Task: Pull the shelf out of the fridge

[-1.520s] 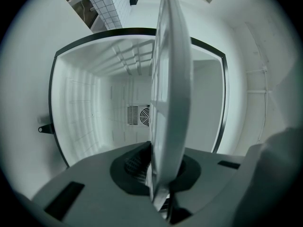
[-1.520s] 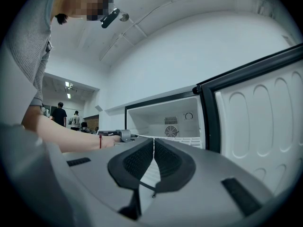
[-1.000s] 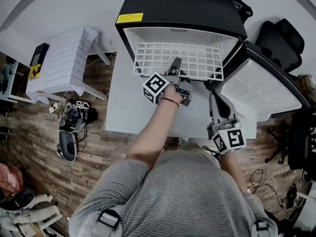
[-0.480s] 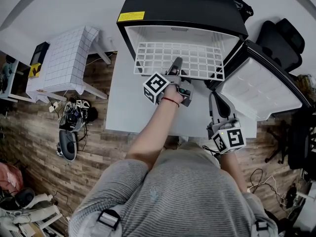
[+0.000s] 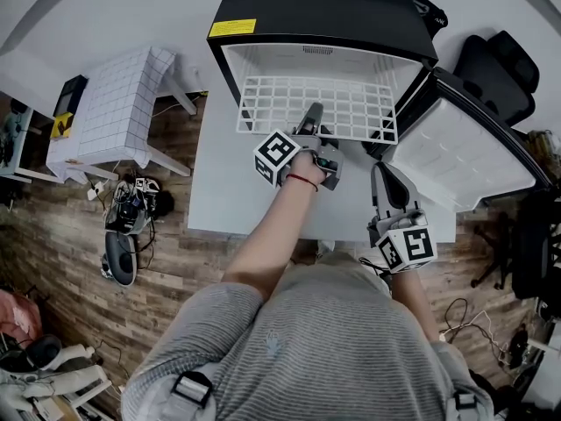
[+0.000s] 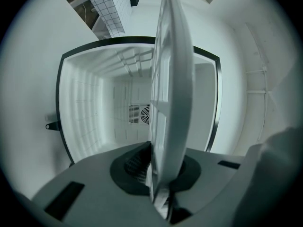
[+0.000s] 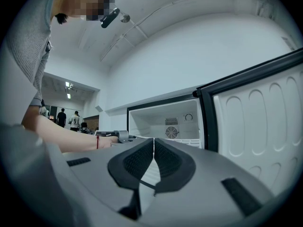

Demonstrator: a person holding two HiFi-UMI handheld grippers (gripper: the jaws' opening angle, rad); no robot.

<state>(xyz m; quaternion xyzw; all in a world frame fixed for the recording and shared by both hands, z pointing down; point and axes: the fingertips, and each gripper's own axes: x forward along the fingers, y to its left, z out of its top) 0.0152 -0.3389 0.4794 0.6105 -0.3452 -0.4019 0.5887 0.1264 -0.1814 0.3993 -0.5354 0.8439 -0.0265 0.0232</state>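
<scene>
A black fridge [image 5: 324,7] stands on a white table [image 5: 228,182], its door [image 5: 456,160] swung open to the right. A white wire shelf [image 5: 351,103] sticks partway out of the fridge's mouth. My left gripper [image 5: 313,114] is shut on the shelf's front edge. In the left gripper view the shelf [image 6: 173,79] runs edge-on between the pads of the left gripper [image 6: 158,193], with the white fridge interior [image 6: 85,108] behind. My right gripper [image 5: 383,175] rests low over the table's right part, shut and empty; in the right gripper view the pads of the right gripper [image 7: 154,148] meet.
A small white grid-patterned table [image 5: 114,103] stands to the left. Cables and gear [image 5: 131,213] lie on the wooden floor below it. A black chair [image 5: 500,68] sits behind the open door. The fridge door [image 7: 255,122] rises close on my right gripper's right side.
</scene>
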